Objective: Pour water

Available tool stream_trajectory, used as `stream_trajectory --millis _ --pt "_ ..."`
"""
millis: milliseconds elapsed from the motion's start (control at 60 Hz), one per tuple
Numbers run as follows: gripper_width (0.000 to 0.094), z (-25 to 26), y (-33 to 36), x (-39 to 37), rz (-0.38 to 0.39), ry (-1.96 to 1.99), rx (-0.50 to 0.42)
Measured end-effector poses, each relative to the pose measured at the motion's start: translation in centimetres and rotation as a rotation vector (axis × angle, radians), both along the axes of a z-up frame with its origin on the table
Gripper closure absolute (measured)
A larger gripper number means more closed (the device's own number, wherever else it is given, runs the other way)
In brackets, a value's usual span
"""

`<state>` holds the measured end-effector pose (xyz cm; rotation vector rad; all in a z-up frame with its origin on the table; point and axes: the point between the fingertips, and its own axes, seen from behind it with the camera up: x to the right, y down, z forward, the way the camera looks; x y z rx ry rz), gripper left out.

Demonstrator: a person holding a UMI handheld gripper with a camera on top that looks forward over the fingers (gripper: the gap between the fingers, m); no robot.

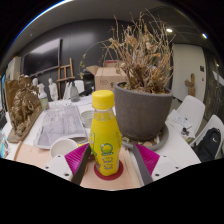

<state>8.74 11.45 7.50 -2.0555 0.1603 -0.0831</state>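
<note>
Gripper view. Looked forward along the gripper [110, 165], fingers [82, 166] spread apart at moderate width, magenta pads [147, 158] facing inward. Held nothing: a narrow gap showed at either side of the bottle [105, 137], which stood upright between the fingers on its own base. Bottle yellow, filled with yellow liquid, topped by a yellow cap [103, 99], wearing a green label low on the body. Sat on a small round red coaster [108, 172], itself on the pale table [172, 158].

Just behind the bottle and slightly to its right, a large dark grey plant pot [143, 109], packed with dry brown twiggy stems [140, 52] fanning upward. Pot near the bottle but whether touching could not be told. To the bottle's left, an open sheet of printed paper [58, 122] lying flat on the table. Nearer the fingers on that side, a white rounded object [63, 146], possibly a cup or bowl, only partly seen. Further left, a brownish carved figure [22, 103] standing at the table's edge. Beyond the paper, a few small pale bottles or figures [52, 90], too small to identify. A cardboard box [107, 74] behind them, and a dark screen [42, 56] on the far wall. To the right of the pot, white chairs [188, 112] drawn near the table.
</note>
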Motion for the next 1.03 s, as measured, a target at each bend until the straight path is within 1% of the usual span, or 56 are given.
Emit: stream_trajectory --millis 67,167,267,400,450,533,617,783,917,1033 --pt "0.0079 1.7 -2.1 -0.4 -0.014 -0.005 -0.029" --pt "0.0076 5.6 -5.8 -2.3 0.006 0.008 -0.042" --pt "0.0079 8.8 -10.8 -4.3 0.008 0.01 -0.101" --pt "0.0075 12.4 -17.5 -8.2 0.053 0.039 -0.153" --pt "0.0075 13.5 -19.5 -9.3 0.077 0.032 -0.155" --pt "0.0076 15.0 -22.6 -10.4 0.097 0.012 -0.177" --pt "0.0076 15.6 -24.8 -11.7 0.117 -0.005 -0.163" --pt "0.0076 16.5 -27.5 -12.6 0.125 0.009 -0.167" --pt "0.0073 16.0 -28.3 -13.1 0.139 0.018 -0.178" --pt "0.0078 15.6 -28.4 -12.9 0.127 0.014 -0.187"
